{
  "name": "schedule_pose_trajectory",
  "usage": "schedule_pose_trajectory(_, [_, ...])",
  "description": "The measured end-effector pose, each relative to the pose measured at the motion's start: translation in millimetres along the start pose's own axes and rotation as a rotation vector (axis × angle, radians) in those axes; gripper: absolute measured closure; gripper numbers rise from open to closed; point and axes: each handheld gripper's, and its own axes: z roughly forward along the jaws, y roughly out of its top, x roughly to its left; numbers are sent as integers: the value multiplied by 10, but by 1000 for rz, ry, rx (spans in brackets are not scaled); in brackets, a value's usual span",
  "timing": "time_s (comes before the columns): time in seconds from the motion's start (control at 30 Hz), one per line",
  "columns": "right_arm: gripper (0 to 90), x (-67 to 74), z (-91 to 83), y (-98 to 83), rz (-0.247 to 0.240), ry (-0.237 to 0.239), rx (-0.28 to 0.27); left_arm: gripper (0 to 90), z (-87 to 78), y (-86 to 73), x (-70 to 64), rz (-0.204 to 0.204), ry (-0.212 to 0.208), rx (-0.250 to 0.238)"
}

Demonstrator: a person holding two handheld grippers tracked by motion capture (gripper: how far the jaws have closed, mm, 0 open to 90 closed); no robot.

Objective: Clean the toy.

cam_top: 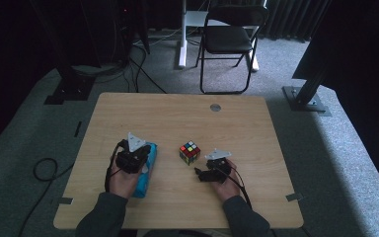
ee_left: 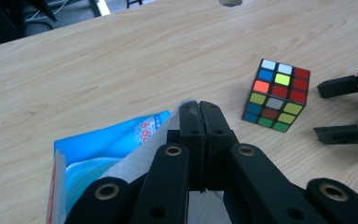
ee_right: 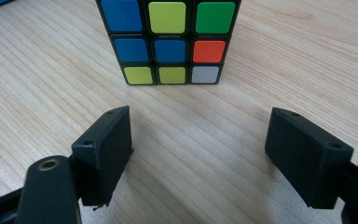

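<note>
Item 1, right gripper (ee_right: 198, 154): jaws spread wide apart with nothing between them, low over the worktop (cam_top: 256, 192) and aimed at the cube. We see it in the high view too (cam_top: 201, 174), toward the near edge, right of centre.

Item 2, puzzle cube (ee_right: 168, 39): just beyond the open jaws, apart from them, standing flat near the middle of the worktop (cam_top: 190, 152). Black frame, three-by-three stickers of blue, yellow-green, green, orange, red and white, scrambled. We judge it light, rigid, smooth-faced and somewhat slippery; its layers may twist under uneven pressure. We would take it across two opposite flat faces, pads centred, not on corners.

Item 3, left gripper (ee_left: 199, 116): jaws together, pinching a fold of white tissue (ee_left: 137, 161) drawn from the pack.

Item 4, blue tissue pack (ee_left: 98, 149): soft, crushable, light; lying under the left hand (cam_top: 123, 180), left of the cube, toward the near edge.
</note>
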Motion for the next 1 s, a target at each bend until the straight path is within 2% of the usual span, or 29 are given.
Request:
schedule_pose_trajectory(0.5, [225,2,1,1,-1,2,0,893,120,107,-63,1,-46,-3])
schedule_pose_trajectory(1.0, [225,2,1,2,-2,3,2,893,256,247,-208,19,-111,-11])
